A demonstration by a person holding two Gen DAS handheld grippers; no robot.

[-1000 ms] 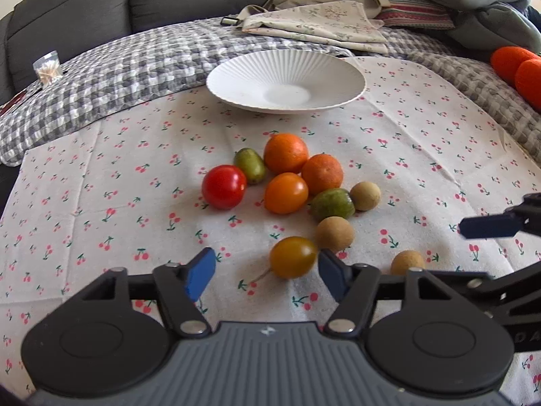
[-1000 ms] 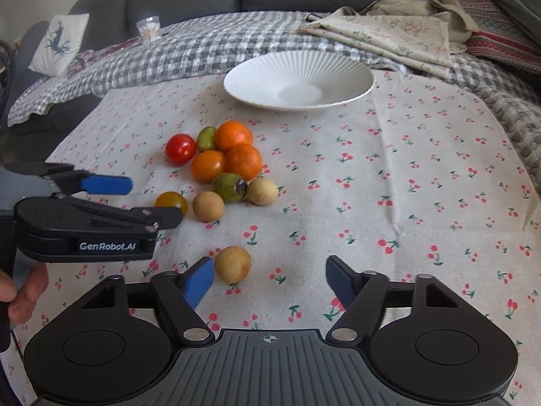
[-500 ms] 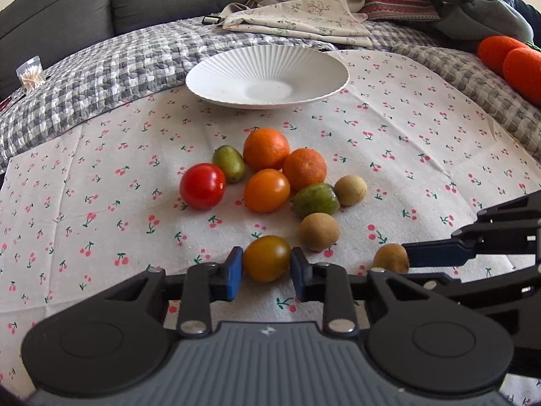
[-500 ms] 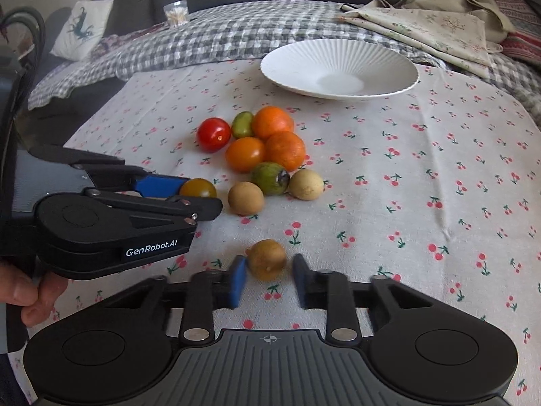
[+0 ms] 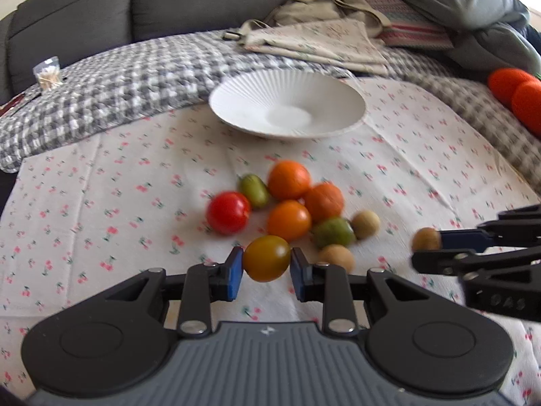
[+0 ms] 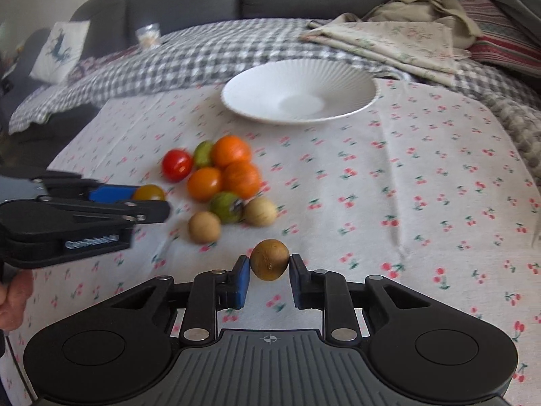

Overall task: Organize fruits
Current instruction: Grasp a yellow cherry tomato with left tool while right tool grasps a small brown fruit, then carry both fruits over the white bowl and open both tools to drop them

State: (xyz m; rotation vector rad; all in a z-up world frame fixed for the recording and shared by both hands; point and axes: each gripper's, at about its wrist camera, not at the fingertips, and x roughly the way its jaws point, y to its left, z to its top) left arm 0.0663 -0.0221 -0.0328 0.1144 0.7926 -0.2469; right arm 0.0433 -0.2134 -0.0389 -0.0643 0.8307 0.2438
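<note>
fruit pile [image 5: 290,199]: motion-blurred | orange objects [image 5: 517,96]: cut off by right edge

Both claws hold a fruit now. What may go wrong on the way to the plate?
The left claw grips the round yellow-green tomato only at its sides, so it may slip. The right claw holds a brown fruit the same way. Both could collide at the one white plate.

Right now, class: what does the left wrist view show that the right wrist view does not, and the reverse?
Only the left wrist view shows the orange knitted things at far right. Only the right wrist view shows the white cushion and the person's fingers. Both show the white plate, the yellow-green tomato in the left gripper and the brown fruit in the right gripper.
</note>
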